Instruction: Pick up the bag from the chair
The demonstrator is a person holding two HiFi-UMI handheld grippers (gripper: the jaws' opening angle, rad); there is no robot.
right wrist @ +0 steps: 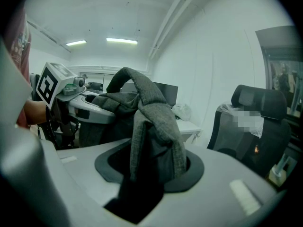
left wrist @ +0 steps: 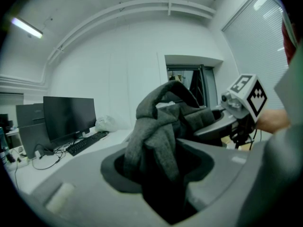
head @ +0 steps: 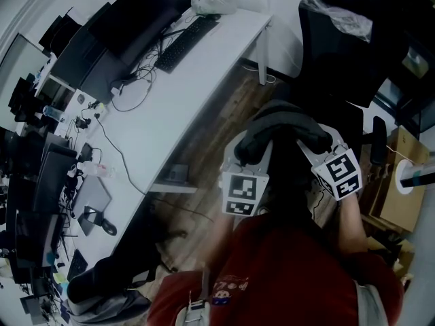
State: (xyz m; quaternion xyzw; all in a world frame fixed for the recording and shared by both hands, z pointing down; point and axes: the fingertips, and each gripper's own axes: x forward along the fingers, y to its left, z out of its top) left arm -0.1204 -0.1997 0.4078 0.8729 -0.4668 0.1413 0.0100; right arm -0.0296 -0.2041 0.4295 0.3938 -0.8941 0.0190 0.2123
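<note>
So: bag up, both grips on it

You've got the bag slung btwn the two grippers, in front of your chest. Left gripper: jaws part-closed, pinching a fold of grey cloth that fills the gap. Right gripper: same, narrowed onto another fold. Neither is empty.

Handling, my read: soft, knit-like fabric, limp, prob. light. It sags and bunches, w/ no stiff edge. Not fragile or slick, but a thin fold can creep out of a loose pinch, so squeeze firmly. Best hold is the thick bunched part near the top, where you are now, w/ the grips apart so the body hangs btwn them.

Chair stands just beyond the bag: black, high-backed, something pale draped on top. Can't tell if the bag's bottom is clear of the seat, too dark.

Room: wood floor below. Long white desk on your left w/ keyboard, monitors and cables. Box at right. Tight spot; mind the desk corner.
</note>
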